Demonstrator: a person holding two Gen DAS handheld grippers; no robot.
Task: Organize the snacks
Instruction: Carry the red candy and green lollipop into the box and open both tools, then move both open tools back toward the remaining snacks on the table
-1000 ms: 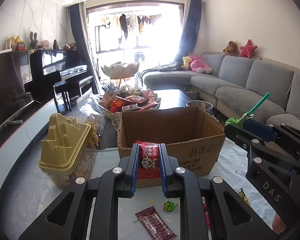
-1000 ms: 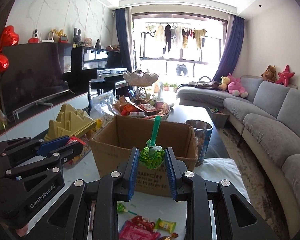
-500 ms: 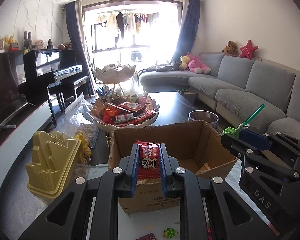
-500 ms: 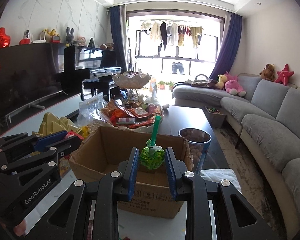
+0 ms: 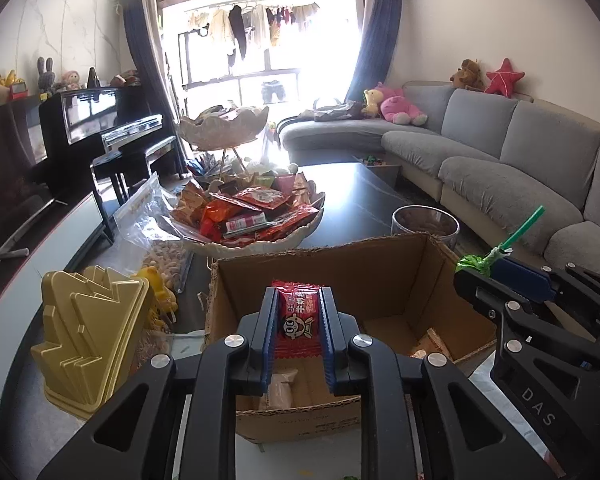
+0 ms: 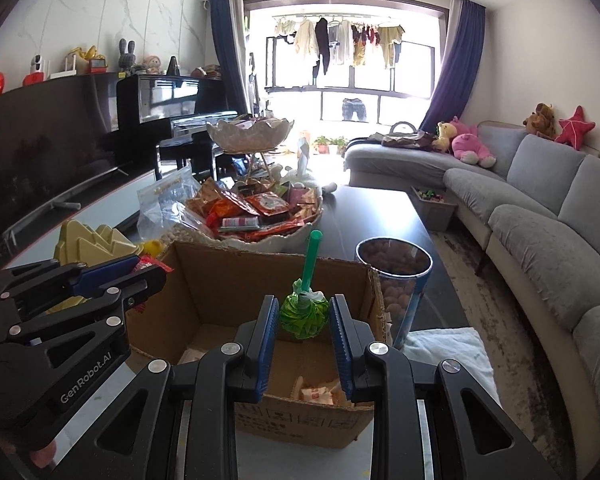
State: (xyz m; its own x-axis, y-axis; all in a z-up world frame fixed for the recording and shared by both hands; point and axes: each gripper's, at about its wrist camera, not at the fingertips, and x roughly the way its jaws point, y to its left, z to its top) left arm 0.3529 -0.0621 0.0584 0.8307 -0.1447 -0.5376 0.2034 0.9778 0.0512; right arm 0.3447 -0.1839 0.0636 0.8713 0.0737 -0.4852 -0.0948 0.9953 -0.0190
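I am working in a home living room: a grey sofa [image 6: 540,200] with plush toys [image 6: 470,146] curves along one wall; a black piano [image 6: 172,100] stands opposite; laundry [image 6: 332,42] hangs at the bright window; a bowl [image 5: 252,236] of snacks crowds the dark table [image 6: 380,212].

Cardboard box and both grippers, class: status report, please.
Left gripper shut on red snack packet. Right gripper shut on green lollipop. Both over open cardboard box. Nothing in the way.
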